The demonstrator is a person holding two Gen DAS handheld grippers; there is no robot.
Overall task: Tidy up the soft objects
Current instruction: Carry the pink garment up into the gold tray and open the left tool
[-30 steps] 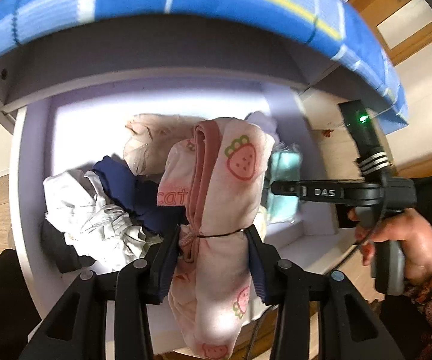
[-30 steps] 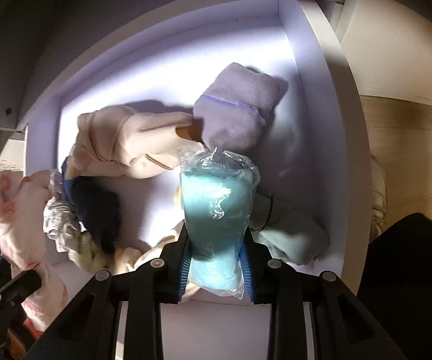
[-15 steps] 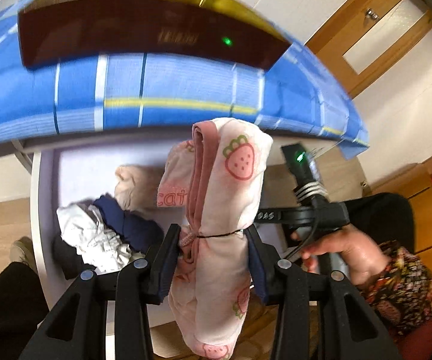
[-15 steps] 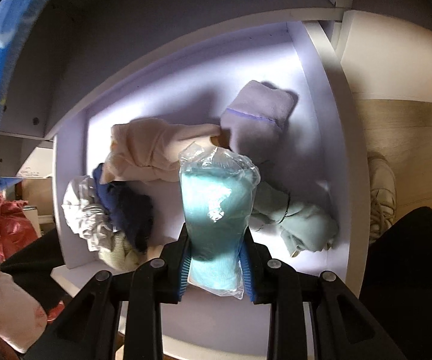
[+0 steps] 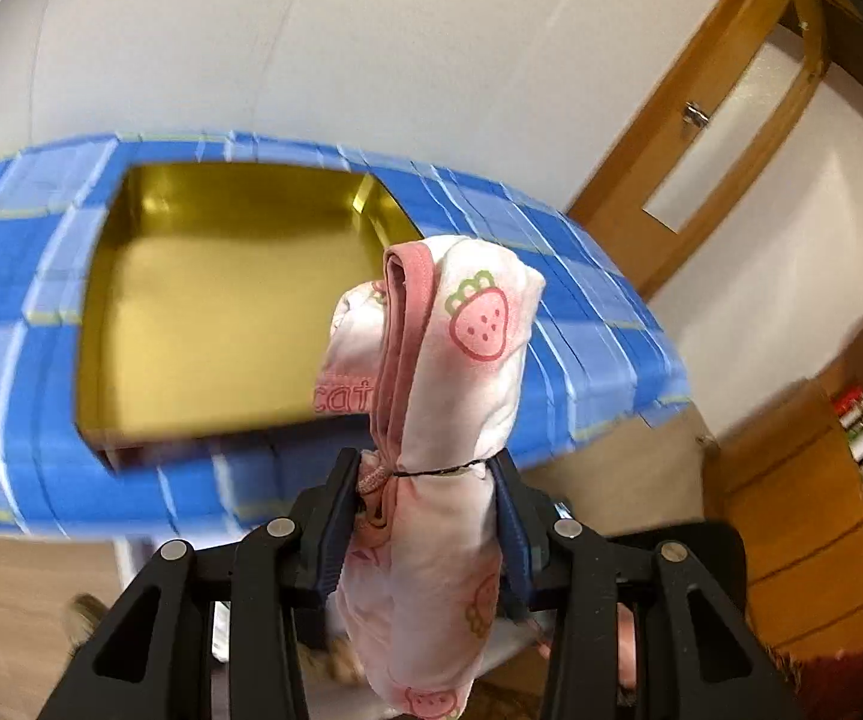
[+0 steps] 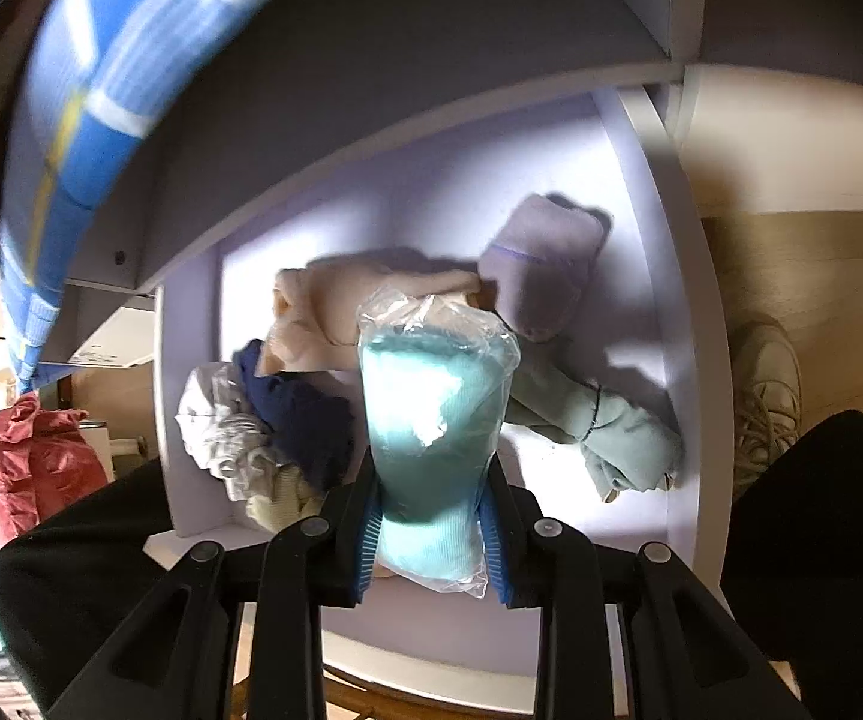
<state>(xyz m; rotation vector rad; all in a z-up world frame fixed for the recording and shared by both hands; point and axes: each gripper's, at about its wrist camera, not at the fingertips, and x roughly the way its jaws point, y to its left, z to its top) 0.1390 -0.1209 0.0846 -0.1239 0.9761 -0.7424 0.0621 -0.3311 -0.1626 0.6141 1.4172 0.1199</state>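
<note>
1. Left wrist view: the left gripper (image 5: 425, 516) has its fingers (image 5: 335, 516) clamped on a pink strawberry-print bundle (image 5: 449, 396), tied round the middle with a thin black thread (image 5: 437, 470). The bundle stands upright above the fingers, in front of a blue checked cloth (image 5: 581, 324) covering the tabletop. A gold tray (image 5: 209, 300) sits on that cloth, empty as far as I can see.

2. Risk here: the bundle is soft and top-heavy above the clamp. It could flop sideways or slide through the fingers, and a snag on the tray's near rim looks possible if it goes in low. The thread may slip, letting the roll come undone.

3. Right wrist view: the right gripper (image 6: 431, 534) is clamped on a teal cloth in a clear bag (image 6: 437, 420), held over a white drawer (image 6: 695, 360). In the drawer lie a beige roll (image 6: 341, 306), a lilac roll (image 6: 539, 264), a grey-green bundle (image 6: 611, 432), a navy piece (image 6: 293, 414) and a white crumpled piece (image 6: 221, 426).

4. Risk here: the bag is slick, so the cloth could creep out of the fingers. The tabletop edge hangs just above the drawer and could catch the bag if it is lifted straight up.
</note>
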